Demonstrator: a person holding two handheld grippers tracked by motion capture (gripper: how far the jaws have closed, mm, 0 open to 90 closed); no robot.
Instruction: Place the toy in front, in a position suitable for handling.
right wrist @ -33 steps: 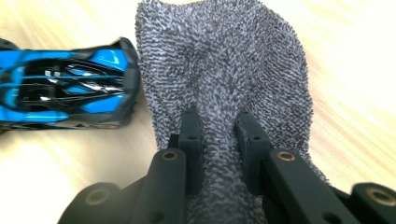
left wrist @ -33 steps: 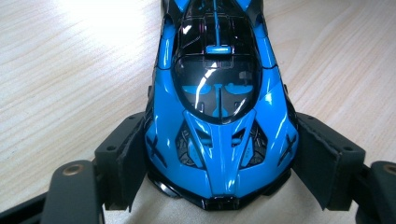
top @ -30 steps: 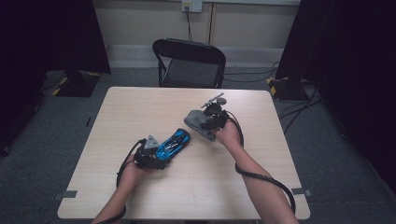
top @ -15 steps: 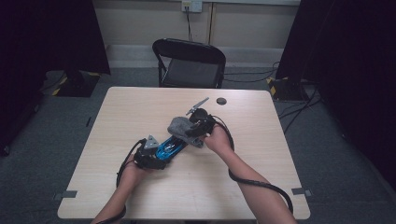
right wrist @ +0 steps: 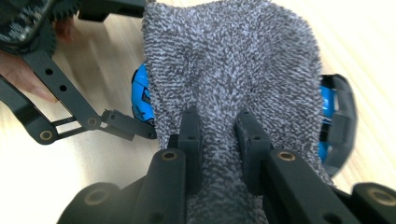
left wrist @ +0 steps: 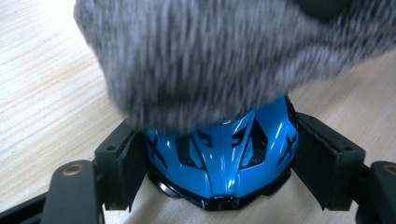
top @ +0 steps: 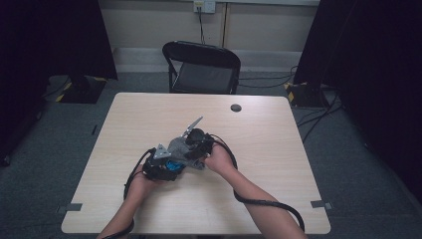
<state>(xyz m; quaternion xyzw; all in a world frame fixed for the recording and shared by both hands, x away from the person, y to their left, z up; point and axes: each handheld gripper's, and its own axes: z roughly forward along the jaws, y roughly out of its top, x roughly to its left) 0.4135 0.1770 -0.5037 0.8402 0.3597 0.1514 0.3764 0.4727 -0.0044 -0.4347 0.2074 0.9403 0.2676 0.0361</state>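
Item: blue toy car [left wrist: 223, 161], sitting on the table [top: 278, 149] well on the person's side of the small dark disc [top: 236, 107]. The left gripper [left wrist: 219, 168] is clamping the car across its body, jaws pressing both flanks. The right gripper [right wrist: 218, 135] is pinching a grey cloth [right wrist: 233, 74] and laying it over the car's roof. Handling note: wiping probably works best with light, even strokes along the body while the left grip is holding firm; cloth contact under the fold is hard to confirm.
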